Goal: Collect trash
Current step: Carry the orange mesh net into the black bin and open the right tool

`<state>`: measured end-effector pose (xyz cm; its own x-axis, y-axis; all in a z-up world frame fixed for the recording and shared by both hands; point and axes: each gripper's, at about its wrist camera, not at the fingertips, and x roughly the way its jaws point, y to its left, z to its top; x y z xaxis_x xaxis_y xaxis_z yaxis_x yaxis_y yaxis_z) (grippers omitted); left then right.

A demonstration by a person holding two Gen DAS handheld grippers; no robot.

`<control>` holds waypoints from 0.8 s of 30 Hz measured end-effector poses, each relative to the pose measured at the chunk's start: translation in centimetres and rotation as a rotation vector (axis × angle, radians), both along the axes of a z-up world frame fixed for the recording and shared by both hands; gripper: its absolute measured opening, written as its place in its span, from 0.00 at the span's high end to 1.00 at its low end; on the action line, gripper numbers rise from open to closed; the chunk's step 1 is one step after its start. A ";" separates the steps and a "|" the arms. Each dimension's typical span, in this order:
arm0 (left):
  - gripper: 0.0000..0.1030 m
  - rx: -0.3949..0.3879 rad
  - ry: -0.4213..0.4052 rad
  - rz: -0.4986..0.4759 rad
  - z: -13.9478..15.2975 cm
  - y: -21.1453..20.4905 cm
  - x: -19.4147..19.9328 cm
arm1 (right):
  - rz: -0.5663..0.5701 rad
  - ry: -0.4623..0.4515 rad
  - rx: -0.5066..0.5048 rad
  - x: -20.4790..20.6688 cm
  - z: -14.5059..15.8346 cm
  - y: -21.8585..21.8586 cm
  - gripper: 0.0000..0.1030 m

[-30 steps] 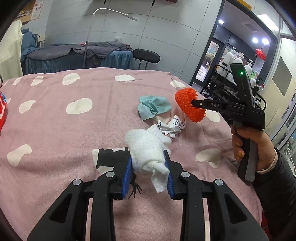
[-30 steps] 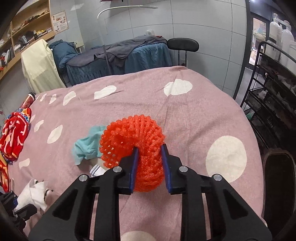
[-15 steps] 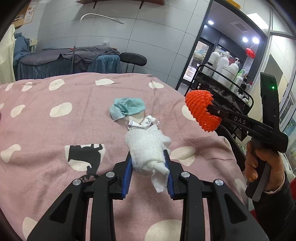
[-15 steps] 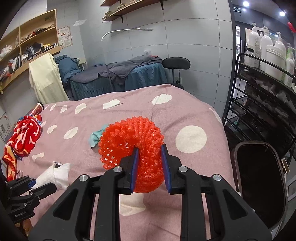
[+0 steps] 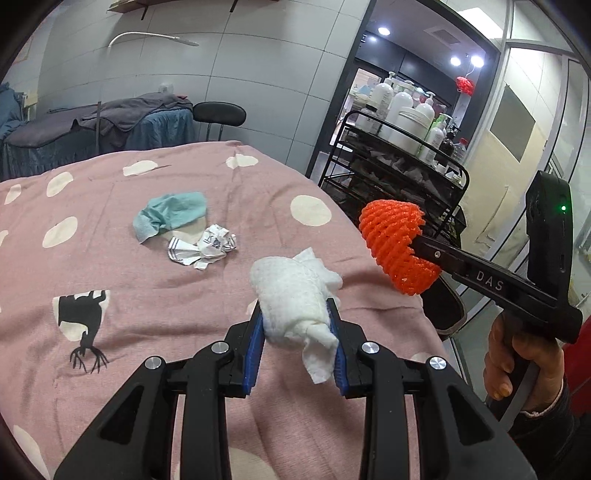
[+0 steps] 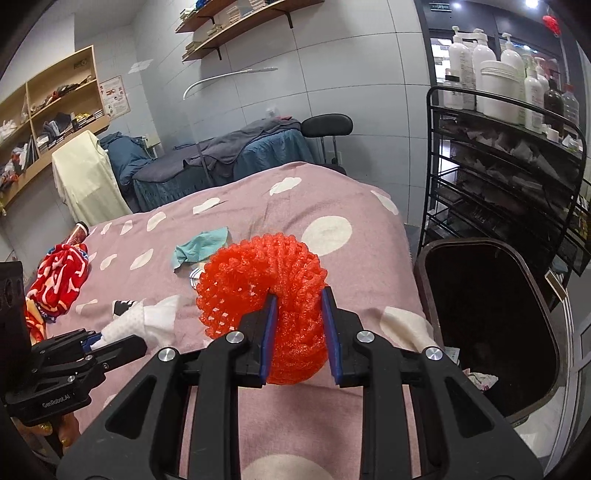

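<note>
Our left gripper [image 5: 295,332] pinches a white tissue wad [image 5: 295,295] between its fingers above the pink bed [image 5: 147,295]. Our right gripper [image 6: 299,325] clamps an orange foam net [image 6: 266,288], with the dark bin [image 6: 491,332] at 3 o'clock. Farther out at 11 o'clock lie crumpled paper [image 5: 207,247] and a teal cloth [image 5: 170,214].

Pale grey tiled walls [image 6: 369,74] enclose the room. Wooden wall shelves [image 6: 236,22] hang high, with an open wooden cabinet [image 6: 55,110] at the left. A treatment bed draped in blue and grey covers [image 6: 236,155] stands beside a black round stool [image 6: 325,125]. A black wire rack of white bottles [image 6: 498,147] stands at the right, and ceiling spotlights [image 5: 384,30] glow beyond a doorway.
</note>
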<state>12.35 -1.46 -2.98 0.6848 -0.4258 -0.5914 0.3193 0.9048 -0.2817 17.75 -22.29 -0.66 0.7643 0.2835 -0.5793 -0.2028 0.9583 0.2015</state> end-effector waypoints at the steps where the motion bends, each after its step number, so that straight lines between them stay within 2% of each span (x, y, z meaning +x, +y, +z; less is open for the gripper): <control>1: 0.70 0.000 -0.002 -0.012 0.1 -0.5 0.0 | -0.009 0.000 0.002 -0.3 -0.1 -0.5 0.76; 10: 0.70 0.003 -0.021 -0.103 0.6 -4.5 0.4 | -0.124 -0.009 0.015 -1.9 -0.5 -5.6 0.76; 16: 0.70 0.007 -0.032 -0.143 0.8 -6.3 0.8 | -0.231 0.000 -0.003 -1.4 -1.3 -9.4 0.76; 24: 0.70 0.010 -0.038 -0.179 1.1 -7.9 1.2 | -0.369 0.094 -0.036 1.9 -4.5 -13.9 0.76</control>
<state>13.54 -9.38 -1.88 0.6206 -0.5371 -0.5714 0.4854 0.8354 -0.2579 19.63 -36.20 -5.15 0.7541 -0.0227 -0.6564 0.1750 0.9702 0.1675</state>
